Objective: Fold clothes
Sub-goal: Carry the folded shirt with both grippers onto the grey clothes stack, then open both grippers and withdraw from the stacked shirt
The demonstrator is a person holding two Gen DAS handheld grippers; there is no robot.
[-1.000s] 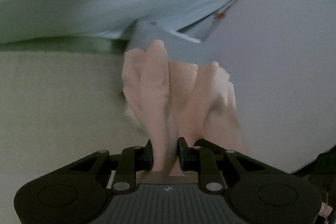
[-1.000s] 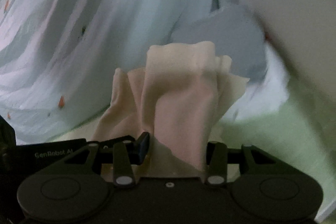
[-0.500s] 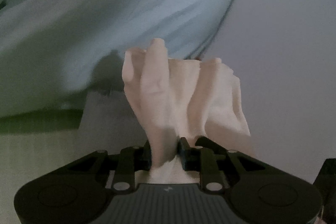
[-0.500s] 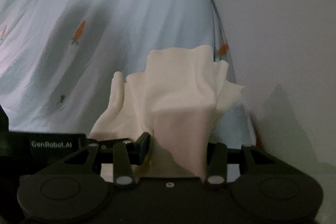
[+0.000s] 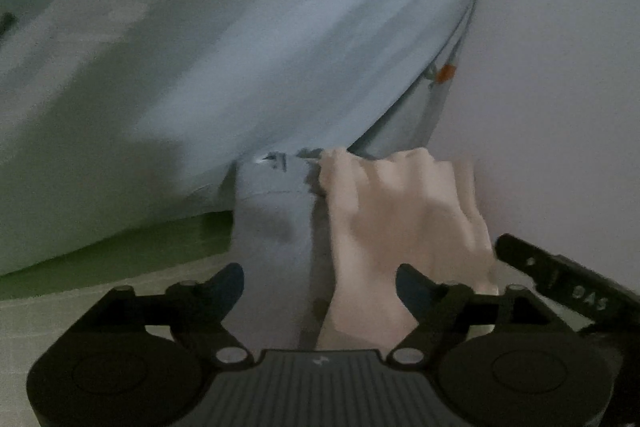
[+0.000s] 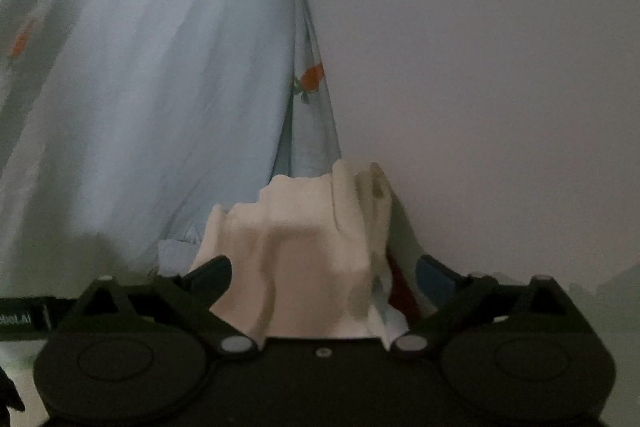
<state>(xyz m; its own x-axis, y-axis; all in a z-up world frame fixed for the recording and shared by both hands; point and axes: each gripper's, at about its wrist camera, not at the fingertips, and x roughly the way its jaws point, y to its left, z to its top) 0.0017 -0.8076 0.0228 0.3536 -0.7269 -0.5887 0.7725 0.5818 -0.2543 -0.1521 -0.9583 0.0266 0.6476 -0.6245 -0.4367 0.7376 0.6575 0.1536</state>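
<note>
Between both opening tongs (image 5: 320, 283) (image 6: 324, 271) slumps cream cloth (image 6: 304, 259).

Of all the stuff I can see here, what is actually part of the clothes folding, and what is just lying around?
Part of the job:
- cream garment, lying between the fingers of both tools
- left gripper, jaws opening
- right gripper, jaws opening

Just there:
- pale blue patterned sheet, bunched up behind
- grey folded cloth, beside the garment
- green surface underneath
- plain wall
</note>
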